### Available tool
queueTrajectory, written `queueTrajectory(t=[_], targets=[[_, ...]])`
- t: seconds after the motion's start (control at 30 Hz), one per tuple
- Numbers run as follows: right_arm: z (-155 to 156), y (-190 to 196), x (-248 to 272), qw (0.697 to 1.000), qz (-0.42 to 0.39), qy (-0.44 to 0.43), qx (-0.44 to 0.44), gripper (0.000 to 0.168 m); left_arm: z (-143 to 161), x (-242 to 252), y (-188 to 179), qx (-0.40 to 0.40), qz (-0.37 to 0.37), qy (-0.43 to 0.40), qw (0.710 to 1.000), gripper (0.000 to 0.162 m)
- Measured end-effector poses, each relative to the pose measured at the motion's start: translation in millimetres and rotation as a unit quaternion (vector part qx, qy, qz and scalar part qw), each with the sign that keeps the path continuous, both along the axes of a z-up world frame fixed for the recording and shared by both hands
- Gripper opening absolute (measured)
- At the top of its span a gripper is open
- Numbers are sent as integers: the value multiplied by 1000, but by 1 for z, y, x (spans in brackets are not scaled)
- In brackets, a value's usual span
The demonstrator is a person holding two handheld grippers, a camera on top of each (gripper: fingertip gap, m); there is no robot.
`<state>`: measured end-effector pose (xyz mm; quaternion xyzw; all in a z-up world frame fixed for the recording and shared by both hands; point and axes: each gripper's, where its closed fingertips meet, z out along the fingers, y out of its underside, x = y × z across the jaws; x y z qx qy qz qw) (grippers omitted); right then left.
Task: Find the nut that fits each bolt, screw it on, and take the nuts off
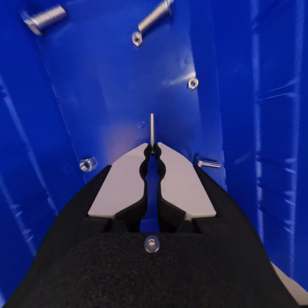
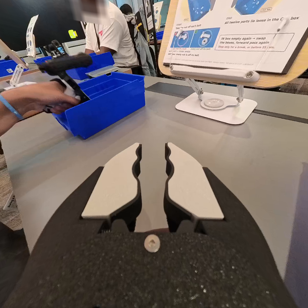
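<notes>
My left gripper (image 1: 152, 145) is inside a blue bin (image 1: 100, 100), shut on the head end of a thin bolt (image 1: 152, 128) that sticks out forward from its tips. On the bin floor lie two large bolts (image 1: 45, 19) (image 1: 155, 16), a short bolt (image 1: 208, 163), a large nut (image 1: 87, 164) and two small nuts (image 1: 137, 39) (image 1: 193, 83). My right gripper (image 2: 153, 146) is open and empty above the grey table (image 2: 216, 158). In the right wrist view the blue bin (image 2: 106, 106) stands at the left, with a hand (image 2: 36, 98) holding the other gripper down into it.
A white stand (image 2: 216, 106) carries a wooden board with an instruction sheet (image 2: 233, 38) at the back right. More blue bins (image 2: 93, 65) sit behind. A person in a white shirt (image 2: 113, 36) stands at another table. Across from one pair of fingers to the other is roughly 40 cm. From my left tips it is roughly 8 cm to the large nut (image 1: 87, 164); from my right, 50 cm.
</notes>
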<state>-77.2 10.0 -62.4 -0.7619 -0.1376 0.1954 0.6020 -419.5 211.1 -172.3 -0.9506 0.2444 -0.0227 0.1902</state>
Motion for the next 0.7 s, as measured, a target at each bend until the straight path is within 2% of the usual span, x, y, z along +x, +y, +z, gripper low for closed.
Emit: queueTrajectory(t=[0.03, 0.1, 0.17, 0.2, 0.27, 0.33, 0.4, 0.53, 0.7], targets=[[1, -1, 1, 1000, -1, -3, 2, 26, 15, 1, -1, 22, 6, -18, 1000, 6], [4, -2, 4, 1000, -6, -7, 6, 26, 58, 16, -9, 76, 0, -77, 994, 5], [5, -2, 8, 1000, -9, -7, 6, 25, 101, 48, -33, 109, -36, -152, 982, 5], [5, -1, 10, 1000, -10, -7, 5, 25, 117, 69, -48, 117, -63, -182, 974, 5], [6, -1, 14, 1000, -12, -7, 4, 25, 131, 113, -79, 107, -123, -218, 962, 5], [4, 0, 16, 1000, -11, -12, -1, 25, 120, 158, -108, 75, -180, -227, 954, 5], [2, 0, 18, 1000, -11, -17, -7, 26, 91, 198, -127, 40, -221, -205, 953, 5], [-3, -2, 18, 1000, -7, -20, -23, 26, 26, 256, -144, -20, -269, -136, 953, 5], [-27, -3, 20, 997, -9, -34, -68, 26, -11, 293, -141, -52, -272, -96, 956, 5]])
